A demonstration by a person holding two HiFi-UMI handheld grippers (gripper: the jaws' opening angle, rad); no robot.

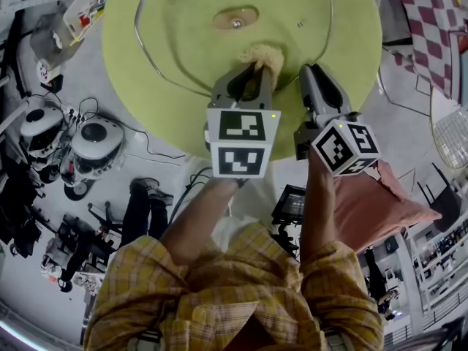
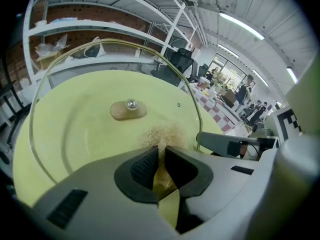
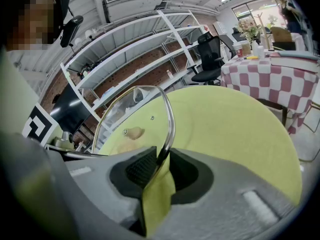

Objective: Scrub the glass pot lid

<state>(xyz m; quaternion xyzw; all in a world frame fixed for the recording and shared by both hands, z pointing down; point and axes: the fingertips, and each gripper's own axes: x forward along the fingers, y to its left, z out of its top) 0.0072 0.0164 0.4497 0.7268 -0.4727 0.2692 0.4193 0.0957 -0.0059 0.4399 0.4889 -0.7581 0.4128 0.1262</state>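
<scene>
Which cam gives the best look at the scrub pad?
Left gripper view: the scrub pad sits pinched between the left gripper's jaws, fibres fanned against the glass lid. Head view shows only a tan tuft past the jaw tips. Right gripper view gives just a faint tan patch through the glass.

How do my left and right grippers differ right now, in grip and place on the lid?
The left gripper is shut on a tan fibrous scrubber; the right gripper is shut on the metal rim of the glass pot lid. The left gripper reaches over the glass, inside the rim; the right gripper sits at the edge. Both are shut.
</scene>
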